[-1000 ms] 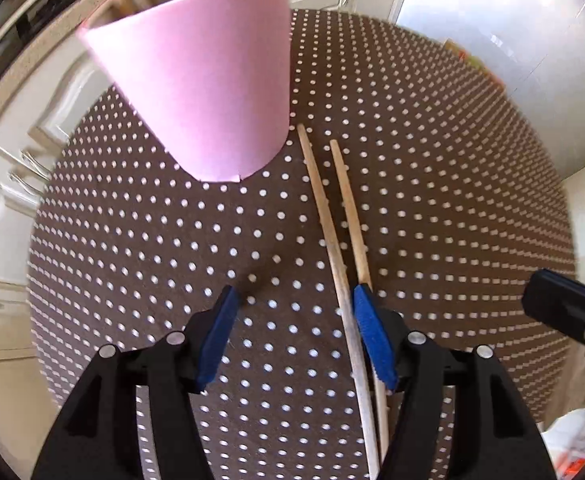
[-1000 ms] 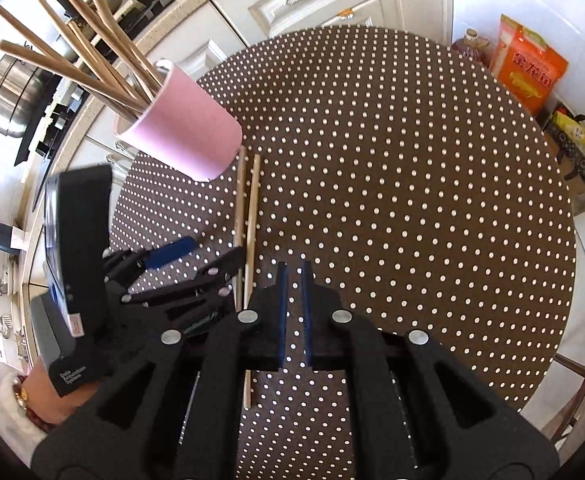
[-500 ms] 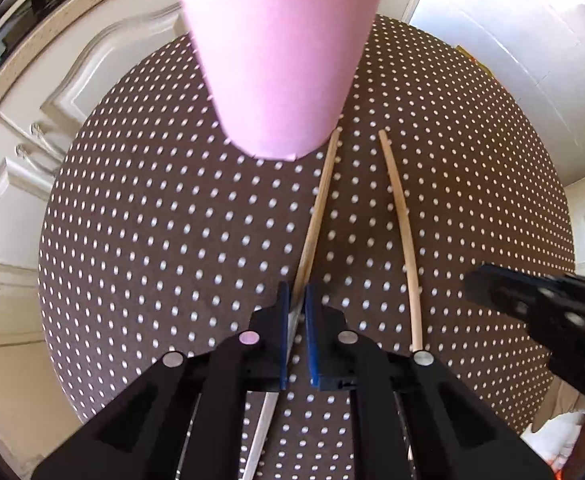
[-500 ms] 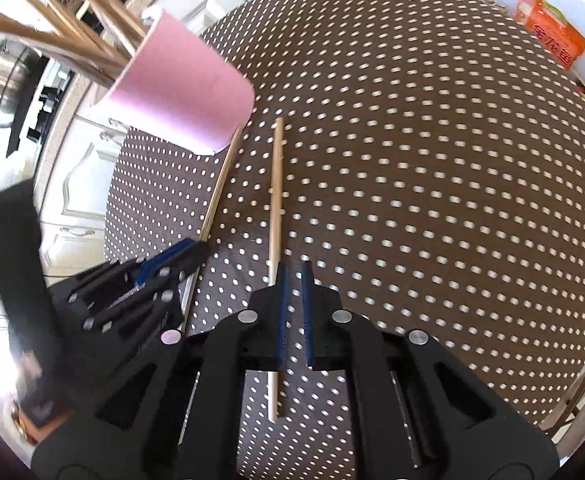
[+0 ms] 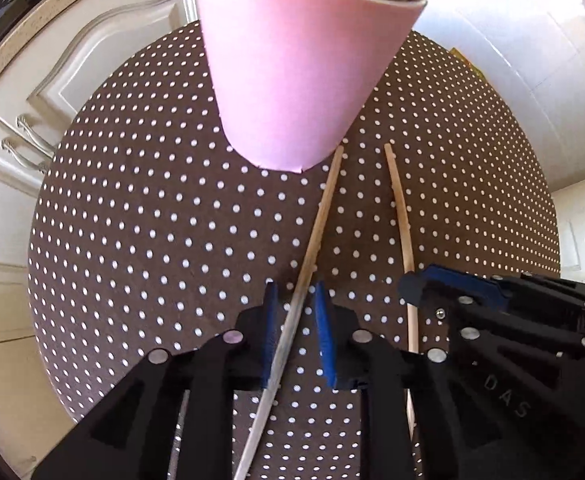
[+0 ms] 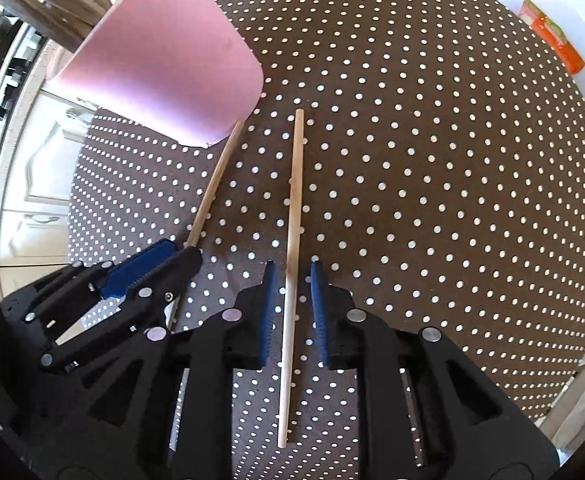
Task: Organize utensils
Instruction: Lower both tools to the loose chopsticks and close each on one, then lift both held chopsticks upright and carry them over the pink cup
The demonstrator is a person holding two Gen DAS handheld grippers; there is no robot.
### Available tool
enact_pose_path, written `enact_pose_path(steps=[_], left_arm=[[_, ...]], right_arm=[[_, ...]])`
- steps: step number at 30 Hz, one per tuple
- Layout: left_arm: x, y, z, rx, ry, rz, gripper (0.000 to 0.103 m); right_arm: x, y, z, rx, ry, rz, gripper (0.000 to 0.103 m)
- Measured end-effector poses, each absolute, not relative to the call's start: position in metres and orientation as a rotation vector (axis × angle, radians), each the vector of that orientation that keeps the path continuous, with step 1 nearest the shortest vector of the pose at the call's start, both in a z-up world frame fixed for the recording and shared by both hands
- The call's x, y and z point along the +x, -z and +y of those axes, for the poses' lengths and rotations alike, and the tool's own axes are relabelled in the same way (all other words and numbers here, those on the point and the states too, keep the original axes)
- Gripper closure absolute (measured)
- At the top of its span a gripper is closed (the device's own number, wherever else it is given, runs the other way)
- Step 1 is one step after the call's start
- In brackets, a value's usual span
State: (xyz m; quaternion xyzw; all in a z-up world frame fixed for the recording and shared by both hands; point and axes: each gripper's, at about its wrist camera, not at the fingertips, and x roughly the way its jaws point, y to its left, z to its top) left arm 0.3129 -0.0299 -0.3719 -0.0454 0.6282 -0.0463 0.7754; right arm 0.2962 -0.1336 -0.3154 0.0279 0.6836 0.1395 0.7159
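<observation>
Currently both tongs, left [image 5: 294,328] and right [image 6: 292,308], are opening, each straddling an ungripped chopstick [image 6: 294,216] beside the pink cup [image 6: 164,56]; closing off-centre could roll them.

Pink cup [image 5: 292,80], brown white-dotted tablecloth [image 5: 152,220], tan chopsticks [image 6: 294,216].

Bright daylight, strongest on the white wall [image 5: 512,52] at the top right. Soft pale glare on the pink cup [image 5: 296,80]. Short dark shadows under the chopsticks [image 6: 292,240] on the dotted desk [image 6: 452,200]. Strong fisheye bend, with dark round corners. Sharp in the middle, a bit blurry near the edges.
</observation>
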Motion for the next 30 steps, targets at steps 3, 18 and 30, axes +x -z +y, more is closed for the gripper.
enact_pose_path(steps=[3,18,30], left_arm=[[0.321,0.371,-0.028,-0.109,0.109,1.359,0.083],[0.321,0.371,-0.023,-0.107,0.179,1.316,0.097],[0.295,0.328,-0.003,-0.214,0.353,1.148,0.098]], right_arm=[[0.305,0.315,-0.124,0.043,-0.290,1.540,0.089],[0.318,0.325,-0.123,0.107,-0.301,1.566,0.097],[0.291,0.276,-0.158,0.279,-0.425,1.383,0.097]])
